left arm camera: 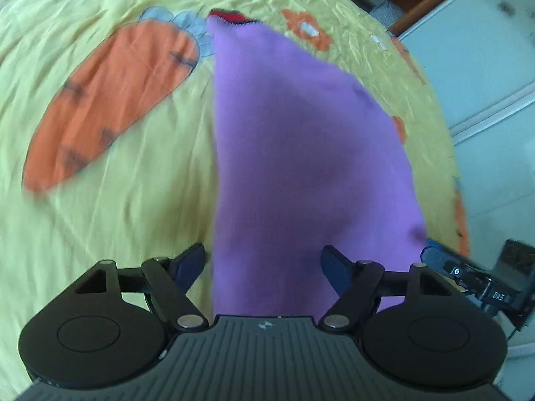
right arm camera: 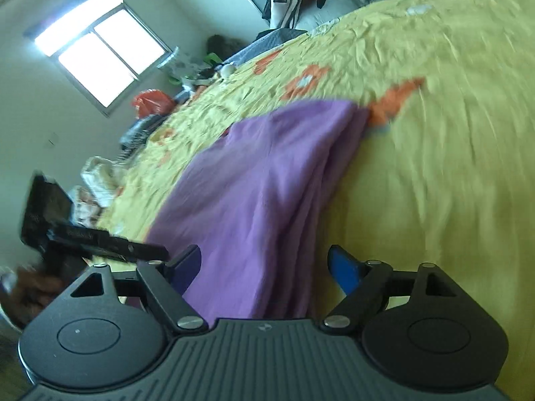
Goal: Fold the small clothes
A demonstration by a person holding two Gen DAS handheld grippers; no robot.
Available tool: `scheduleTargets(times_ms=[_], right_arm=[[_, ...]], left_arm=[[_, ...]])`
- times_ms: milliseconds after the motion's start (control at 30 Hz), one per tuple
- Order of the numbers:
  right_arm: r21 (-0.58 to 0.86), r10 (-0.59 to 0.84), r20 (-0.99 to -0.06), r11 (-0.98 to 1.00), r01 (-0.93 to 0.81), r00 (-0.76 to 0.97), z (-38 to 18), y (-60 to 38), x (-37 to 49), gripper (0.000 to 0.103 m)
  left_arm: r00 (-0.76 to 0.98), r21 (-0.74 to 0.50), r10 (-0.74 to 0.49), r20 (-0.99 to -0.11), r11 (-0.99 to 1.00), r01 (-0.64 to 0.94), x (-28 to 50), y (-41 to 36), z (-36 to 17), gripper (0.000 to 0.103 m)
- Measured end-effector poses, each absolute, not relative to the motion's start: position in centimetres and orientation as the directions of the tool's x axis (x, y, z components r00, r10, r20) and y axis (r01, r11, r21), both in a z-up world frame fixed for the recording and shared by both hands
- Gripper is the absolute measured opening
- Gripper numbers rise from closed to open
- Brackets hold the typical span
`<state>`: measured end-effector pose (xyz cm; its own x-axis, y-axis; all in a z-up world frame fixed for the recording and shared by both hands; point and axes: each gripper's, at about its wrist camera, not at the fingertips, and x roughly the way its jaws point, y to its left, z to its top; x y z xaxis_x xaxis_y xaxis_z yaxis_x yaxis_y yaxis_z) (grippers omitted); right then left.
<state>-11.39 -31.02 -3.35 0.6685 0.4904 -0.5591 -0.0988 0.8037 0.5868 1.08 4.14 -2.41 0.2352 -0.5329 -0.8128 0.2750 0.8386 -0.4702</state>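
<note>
One purple garment (left arm camera: 301, 153) on yellow bedspread (left arm camera: 117, 217), two hand-held grippers (left arm camera: 262, 264) (right arm camera: 264, 264) spread wide around it

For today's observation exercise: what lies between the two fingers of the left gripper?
The purple garment runs between the open fingers of the left gripper, over the yellow bedsheet, in the left wrist view.

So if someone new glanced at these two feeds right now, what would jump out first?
The purple garment fills the middle of both views, running between each gripper's spread fingers down onto the yellow bedspread. Next comes the big orange carrot print left of the cloth in the left wrist view, then the bright window at upper left in the right wrist view.
</note>
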Motion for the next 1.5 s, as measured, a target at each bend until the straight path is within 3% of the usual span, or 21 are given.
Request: scheduleTargets(times_ms=[167, 200, 233, 267, 333, 367, 400, 433, 467, 533, 567, 700, 767, 800, 1033, 1100, 1133, 1200, 1333, 1500], right_arm=[[0.529, 0.495, -0.546, 0.829, -0.180, 0.676, -4.2, -28.8, -14.8, 0.081], [0.479, 0.472, -0.560, 0.855, -0.199, 0.681, -4.0, -27.8, -15.1, 0.071], [0.383, 0.400, -0.611, 0.905, -0.187, 0.683, -3.7, -26.8, -15.1, 0.013], [0.321, 0.342, -0.632, 0.932, -0.167, 0.695, -3.3, -26.3, -15.1, 0.012], [0.333, 0.335, -0.627, 0.931, -0.148, 0.703, -2.8, -27.1, -15.1, 0.012], [0.306, 0.310, -0.639, 0.942, -0.137, 0.703, -2.8, -27.5, -15.1, 0.011], [0.299, 0.308, -0.654, 0.944, -0.138, 0.691, -3.1, -28.0, -15.2, 0.012], [0.334, 0.338, -0.649, 0.932, -0.143, 0.681, -3.3, -28.8, -15.4, 0.017], [0.375, 0.359, -0.645, 0.918, -0.131, 0.674, -3.1, -29.6, -15.4, 0.037], [0.387, 0.339, -0.633, 0.917, -0.094, 0.696, -2.3, -30.9, -15.9, 0.068], [0.370, 0.329, -0.608, 0.923, -0.109, 0.722, -1.5, -31.3, -16.3, 0.067], [0.367, 0.334, -0.567, 0.921, -0.132, 0.753, -0.3, -31.8, -15.5, 0.061], [0.354, 0.326, -0.570, 0.926, -0.132, 0.754, 0.0, -31.3, -13.8, 0.039], [0.358, 0.341, -0.566, 0.922, -0.148, 0.751, 0.1, -31.0, -13.4, 0.035], [0.275, 0.334, -0.657, 0.941, -0.197, 0.676, -0.8, -26.8, -14.6, 0.033], [0.220, 0.302, -0.675, 0.953, -0.208, 0.673, -1.5, -26.0, -15.1, 0.011], [0.227, 0.307, -0.676, 0.952, -0.208, 0.670, -1.8, -26.0, -15.2, 0.006], [0.257, 0.320, -0.658, 0.946, -0.197, 0.682, -1.9, -26.6, -15.4, 0.005], [0.252, 0.323, -0.629, 0.945, -0.208, 0.707, -0.6, -27.1, -15.8, 0.005], [0.218, 0.295, -0.663, 0.955, -0.199, 0.688, -1.1, -27.7, -15.7, 0.004]], left_arm=[[0.306, -0.482, -0.541, -0.784, 0.840, 0.250, -2.3, 4.6, -2.5, 0.079], [0.318, -0.476, -0.533, -0.784, 0.845, 0.243, -2.6, 4.2, -2.4, 0.071], [0.321, -0.476, -0.530, -0.785, 0.847, 0.236, -2.9, 3.7, -2.4, 0.064], [0.320, -0.472, -0.526, -0.788, 0.850, 0.235, -3.2, 3.1, -2.3, 0.058], [0.341, -0.453, -0.516, -0.786, 0.855, 0.251, -4.2, 2.5, -2.0, 0.048], [0.344, -0.448, -0.510, -0.788, 0.859, 0.247, -4.6, 2.4, -2.3, 0.047], [0.344, -0.456, -0.515, -0.785, 0.857, 0.241, -5.0, 2.6, -2.7, 0.055], [0.359, -0.458, -0.519, -0.776, 0.855, 0.244, -5.5, 3.1, -2.7, 0.056], [0.361, -0.461, -0.519, -0.775, 0.855, 0.239, -5.6, 3.5, -2.8, 0.059], [0.373, -0.450, -0.504, -0.780, 0.864, 0.226, -6.1, 4.5, -2.2, 0.078], [0.399, -0.434, -0.491, -0.774, 0.871, 0.229, -6.5, 4.9, -1.7, 0.089], [0.465, -0.375, -0.475, -0.747, 0.879, 0.294, -8.2, 4.9, 0.1, 0.090], [0.470, -0.357, -0.473, -0.746, 0.878, 0.318, -8.9, 4.5, 0.4, 0.090], [0.471, -0.353, -0.470, -0.747, 0.880, 0.318, -9.1, 4.4, 0.4, 0.090], [0.490, -0.385, -0.472, -0.733, 0.882, 0.273, -9.6, 6.6, 0.8, 0.089], [0.489, -0.385, -0.468, -0.736, 0.883, 0.267, -9.5, 7.0, 0.7, 0.089], [0.484, -0.390, -0.466, -0.741, 0.885, 0.256, -9.4, 7.3, 0.5, 0.089], [0.496, -0.361, -0.443, -0.747, 0.897, 0.257, -9.7, 7.8, 0.5, 0.089], [0.540, -0.193, -0.336, -0.772, 0.933, 0.305, -11.0, 7.9, 0.2, 0.088], [0.559, -0.130, -0.295, -0.775, 0.940, 0.315, -11.7, 8.0, -0.1, 0.088]])
